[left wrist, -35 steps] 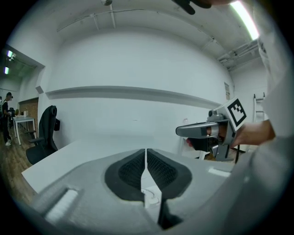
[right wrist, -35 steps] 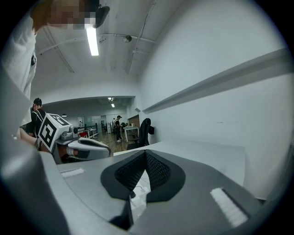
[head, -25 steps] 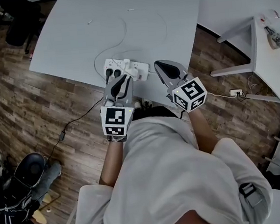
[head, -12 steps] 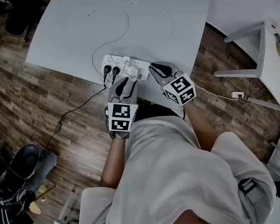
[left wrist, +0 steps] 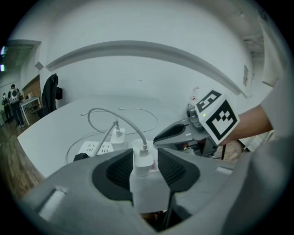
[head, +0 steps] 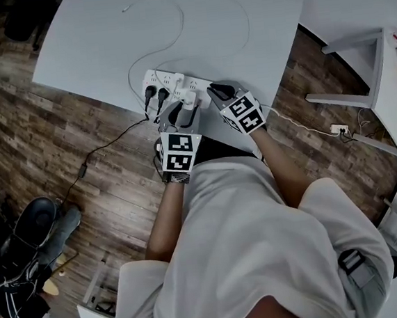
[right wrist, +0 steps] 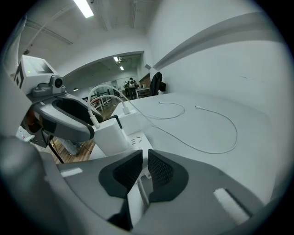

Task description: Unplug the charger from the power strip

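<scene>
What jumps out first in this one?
The left claw straddles a white charger plugged into the power strip at the near edge of the white table, its jaws opening around it. The right claw hovers beside it at the strip's right end; two black plugs sit at its left end.
</scene>
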`<act>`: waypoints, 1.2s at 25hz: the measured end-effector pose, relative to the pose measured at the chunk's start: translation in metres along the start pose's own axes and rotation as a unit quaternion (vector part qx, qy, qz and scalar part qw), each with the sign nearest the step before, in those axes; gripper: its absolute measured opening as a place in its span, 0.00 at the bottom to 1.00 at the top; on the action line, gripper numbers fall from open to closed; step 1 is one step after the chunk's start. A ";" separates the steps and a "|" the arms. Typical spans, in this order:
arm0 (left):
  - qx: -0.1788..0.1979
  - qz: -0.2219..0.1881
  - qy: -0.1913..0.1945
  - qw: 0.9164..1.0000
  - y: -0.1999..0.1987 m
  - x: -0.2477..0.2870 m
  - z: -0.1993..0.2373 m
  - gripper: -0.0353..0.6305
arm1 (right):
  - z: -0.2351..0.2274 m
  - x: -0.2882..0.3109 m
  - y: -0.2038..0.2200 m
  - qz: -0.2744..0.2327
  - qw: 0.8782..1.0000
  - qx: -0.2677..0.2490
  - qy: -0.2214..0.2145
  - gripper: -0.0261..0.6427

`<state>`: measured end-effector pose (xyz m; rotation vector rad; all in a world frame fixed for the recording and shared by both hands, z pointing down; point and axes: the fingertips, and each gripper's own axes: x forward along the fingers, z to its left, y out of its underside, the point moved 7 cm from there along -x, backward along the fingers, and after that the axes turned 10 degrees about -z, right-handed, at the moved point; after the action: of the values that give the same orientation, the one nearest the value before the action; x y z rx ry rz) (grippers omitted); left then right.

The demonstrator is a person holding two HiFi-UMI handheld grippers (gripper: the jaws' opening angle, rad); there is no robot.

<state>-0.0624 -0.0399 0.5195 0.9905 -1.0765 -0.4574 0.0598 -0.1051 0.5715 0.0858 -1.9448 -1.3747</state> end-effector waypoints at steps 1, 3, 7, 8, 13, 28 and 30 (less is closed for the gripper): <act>0.000 0.001 -0.001 1.000 0.001 0.002 0.000 0.29 | -0.001 0.001 0.001 0.001 1.000 0.001 0.002 0.10; 0.001 0.002 -0.004 1.000 0.001 0.004 0.001 0.29 | -0.001 0.003 0.003 0.001 1.000 0.000 0.003 0.10; 0.004 0.007 -0.008 1.000 0.003 0.010 0.002 0.29 | -0.001 0.002 0.006 -0.010 1.000 0.001 0.001 0.09; 0.006 0.009 -0.010 1.000 0.003 0.012 0.002 0.29 | -0.001 0.002 0.006 -0.015 1.000 0.002 0.001 0.08; 0.023 0.012 -0.024 0.999 0.012 0.021 0.000 0.29 | 0.001 0.001 0.008 -0.029 1.000 0.003 0.006 0.08; 0.015 0.007 -0.044 0.999 0.013 0.026 0.005 0.27 | -0.001 0.003 0.010 -0.051 0.999 0.001 0.004 0.07; 0.017 0.009 -0.047 0.999 0.014 0.027 0.003 0.27 | -0.002 0.002 0.011 -0.052 0.999 0.003 0.006 0.07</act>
<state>-0.0551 -0.0538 0.5457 0.9969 -1.1807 -0.4769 0.0631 -0.1032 0.5823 0.1996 -1.9592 -1.4317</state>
